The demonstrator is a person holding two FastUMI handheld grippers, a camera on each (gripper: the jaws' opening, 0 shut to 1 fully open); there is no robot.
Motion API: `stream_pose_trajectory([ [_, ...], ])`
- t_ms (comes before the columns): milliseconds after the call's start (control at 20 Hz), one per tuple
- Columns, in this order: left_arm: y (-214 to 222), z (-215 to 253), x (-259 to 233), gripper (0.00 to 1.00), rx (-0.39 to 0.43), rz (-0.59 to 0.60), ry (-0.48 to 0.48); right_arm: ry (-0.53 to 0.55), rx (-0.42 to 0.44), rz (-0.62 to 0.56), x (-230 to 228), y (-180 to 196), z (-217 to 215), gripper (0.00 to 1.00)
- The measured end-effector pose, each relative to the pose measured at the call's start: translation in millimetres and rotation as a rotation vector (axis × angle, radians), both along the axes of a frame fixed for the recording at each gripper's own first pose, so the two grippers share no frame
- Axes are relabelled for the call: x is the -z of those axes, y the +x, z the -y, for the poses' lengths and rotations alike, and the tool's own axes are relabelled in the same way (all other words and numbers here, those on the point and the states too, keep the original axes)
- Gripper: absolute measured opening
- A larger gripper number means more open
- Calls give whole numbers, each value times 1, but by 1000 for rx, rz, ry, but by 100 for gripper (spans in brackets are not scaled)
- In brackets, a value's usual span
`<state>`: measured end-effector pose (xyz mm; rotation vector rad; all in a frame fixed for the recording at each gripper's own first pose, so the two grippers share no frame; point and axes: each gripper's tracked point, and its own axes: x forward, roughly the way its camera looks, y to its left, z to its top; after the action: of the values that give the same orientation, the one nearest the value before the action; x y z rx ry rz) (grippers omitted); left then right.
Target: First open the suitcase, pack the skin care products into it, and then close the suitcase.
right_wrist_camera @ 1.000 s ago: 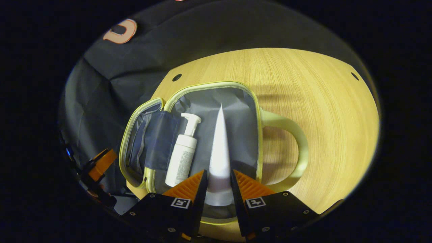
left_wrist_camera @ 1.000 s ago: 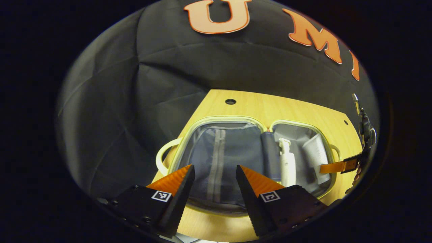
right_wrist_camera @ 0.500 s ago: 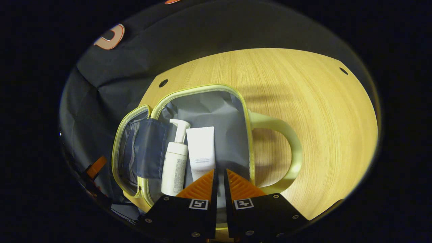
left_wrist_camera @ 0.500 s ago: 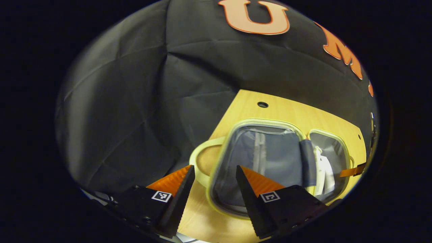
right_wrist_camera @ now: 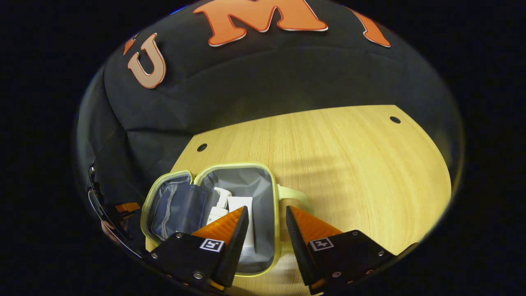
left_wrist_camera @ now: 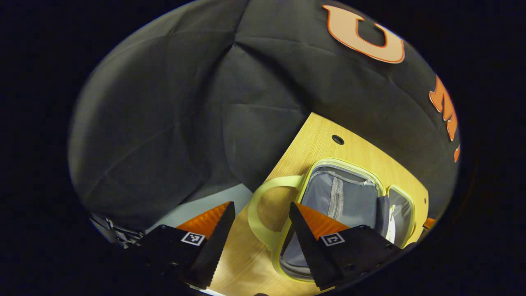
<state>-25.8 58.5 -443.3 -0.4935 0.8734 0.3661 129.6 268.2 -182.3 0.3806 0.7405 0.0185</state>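
The small suitcase (right_wrist_camera: pixel 236 165) lies open on the wooden table (right_wrist_camera: pixel 349 164), a pale green rim around its grey lining. In its right half a white pump bottle (right_wrist_camera: pixel 217 207) and a white tube (right_wrist_camera: pixel 240 202) lie side by side. My right gripper (right_wrist_camera: pixel 266 209) hangs open above that half, holding nothing. In the left gripper view the suitcase (left_wrist_camera: pixel 345 162) shows its zipped left half. My left gripper (left_wrist_camera: pixel 261 205) is open, and that half's loop handle (left_wrist_camera: pixel 251 209) lies between its fingers. One of its fingers (right_wrist_camera: pixel 125 206) shows at the far left of the right gripper view.
The right half's handle (right_wrist_camera: pixel 294 193) sticks out onto the table. Bare wood with small round holes (right_wrist_camera: pixel 395 119) stretches to the right of the suitcase. The table's left edge (left_wrist_camera: pixel 283 160) drops off toward the booth's black cloth wall.
My right gripper let go of the tube, which now lies flat beside the bottle, then opened and pulled back upward. My left gripper swung left to the left half's handle.
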Motion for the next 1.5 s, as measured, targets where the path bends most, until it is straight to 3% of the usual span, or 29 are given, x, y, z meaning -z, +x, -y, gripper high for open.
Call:
stream_pose_trajectory([
  [150,3,-7,20,90,-48,-12,-106,-34,41,59,-19,-4,14,71],
  [350,11,-9,47,90,-127,-19,-256,-72,74,133,-51,-13,38,75],
  [550,11,-7,54,31,-144,-20,-342,-108,116,180,-74,-24,61,76],
  [650,13,-7,44,16,-102,-8,-317,-125,132,189,-78,-29,73,76],
  [850,18,-6,13,2,-12,38,-221,-141,138,203,-81,-36,87,77],
  [1150,23,-3,-42,2,91,98,-14,-165,127,256,-95,-41,97,77],
  [1500,23,24,-128,2,142,222,73,-145,111,311,-107,-36,110,78],
])
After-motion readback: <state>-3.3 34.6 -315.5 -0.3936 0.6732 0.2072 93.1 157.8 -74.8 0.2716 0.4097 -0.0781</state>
